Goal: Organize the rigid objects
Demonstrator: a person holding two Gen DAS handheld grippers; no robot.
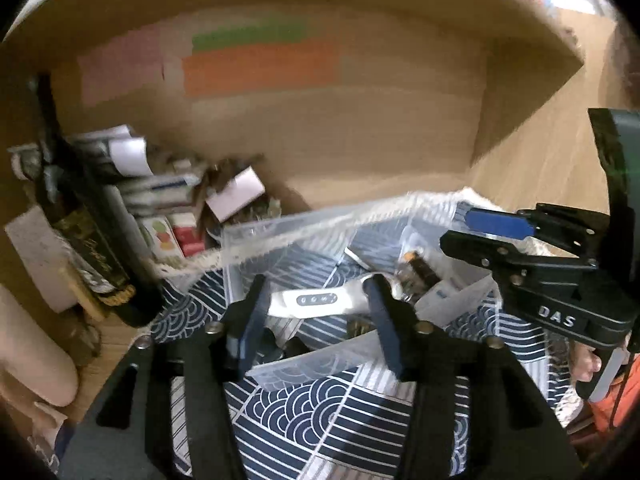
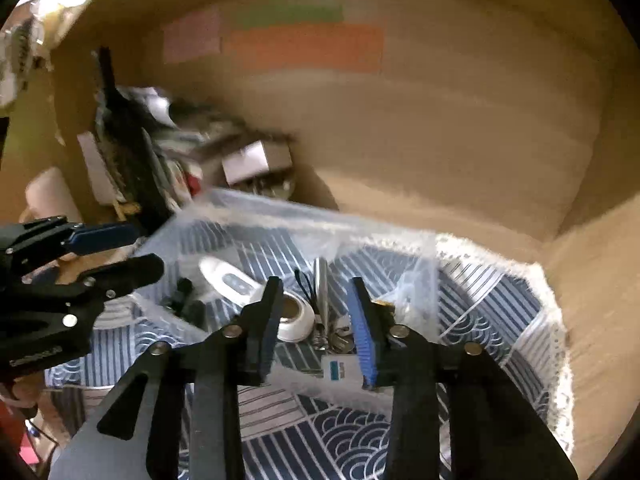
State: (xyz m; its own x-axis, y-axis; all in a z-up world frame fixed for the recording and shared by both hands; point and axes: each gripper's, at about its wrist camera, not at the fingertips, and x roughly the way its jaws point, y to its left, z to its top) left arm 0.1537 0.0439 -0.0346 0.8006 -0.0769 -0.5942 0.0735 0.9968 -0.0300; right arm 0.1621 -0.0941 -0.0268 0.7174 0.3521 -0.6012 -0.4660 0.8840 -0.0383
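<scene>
A clear plastic bin (image 1: 280,230) stands on a blue wave-patterned cloth (image 1: 320,412) inside a wooden alcove. It holds a white handheld device with buttons (image 1: 316,300), a dark battery-like cylinder (image 1: 420,270) and papers. My left gripper (image 1: 318,296) is open over the bin's near wall, empty. My right gripper (image 2: 316,292) is open above the bin (image 2: 300,216), over a white tape roll (image 2: 298,318), a metal clip (image 2: 321,292) and the white device (image 2: 232,282). Each gripper shows in the other's view, the right (image 1: 480,232) and the left (image 2: 120,248), both open.
At the alcove's left is a pile of small boxes and papers (image 1: 168,204) and a dark bottle-shaped box (image 1: 92,248). Orange, green and pink sticky notes (image 1: 260,64) are on the back wall. The cloth's fringed edge (image 2: 560,340) lies at the right.
</scene>
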